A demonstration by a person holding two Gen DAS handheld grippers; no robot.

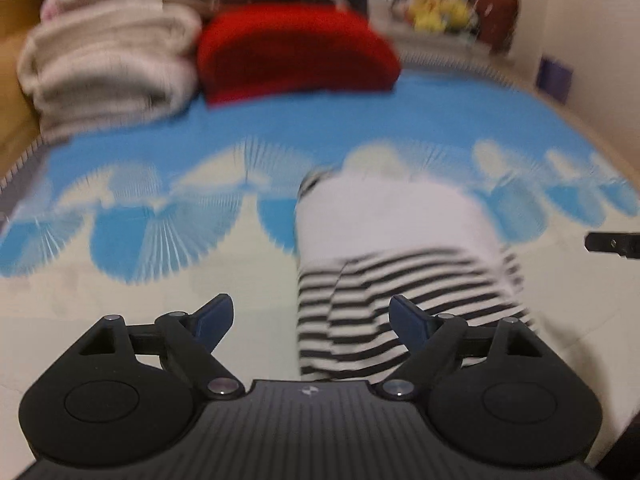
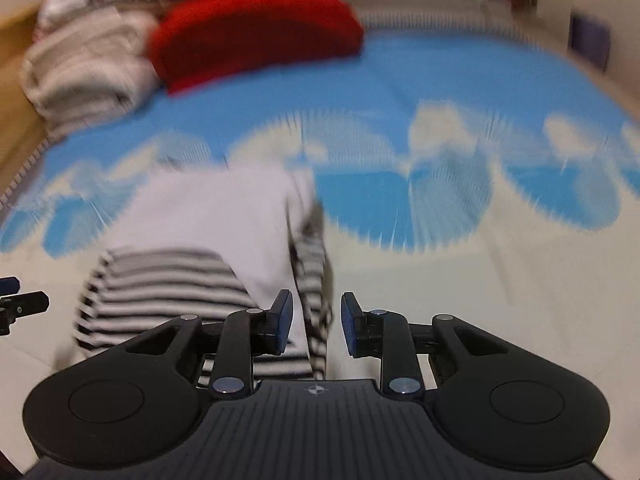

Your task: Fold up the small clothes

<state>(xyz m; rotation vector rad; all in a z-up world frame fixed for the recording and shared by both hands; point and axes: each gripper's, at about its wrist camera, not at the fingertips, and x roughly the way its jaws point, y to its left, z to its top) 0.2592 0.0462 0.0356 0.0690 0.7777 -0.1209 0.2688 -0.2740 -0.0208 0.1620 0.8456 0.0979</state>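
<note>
Small garment (image 1: 400, 264), white top with black-striped lower half, partly folded, lying on blue-and-cream bed cover (image 1: 168, 292). Left gripper (image 1: 312, 316): fingers wide apart, empty, over its left edge. Right gripper (image 2: 316, 320): fingers narrowly apart, straddling its right edge.

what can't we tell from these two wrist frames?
- Garment type: motion blur in both views; its near hem sits behind the left gripper.
- Its near edge in the right view: hidden by the right gripper.
- Yellow items at the back: too blurred to identify.
- Beige stack: top cut off by the frame edge.
- Contact with fabric: neither view settles it; both grippers are open.
</note>
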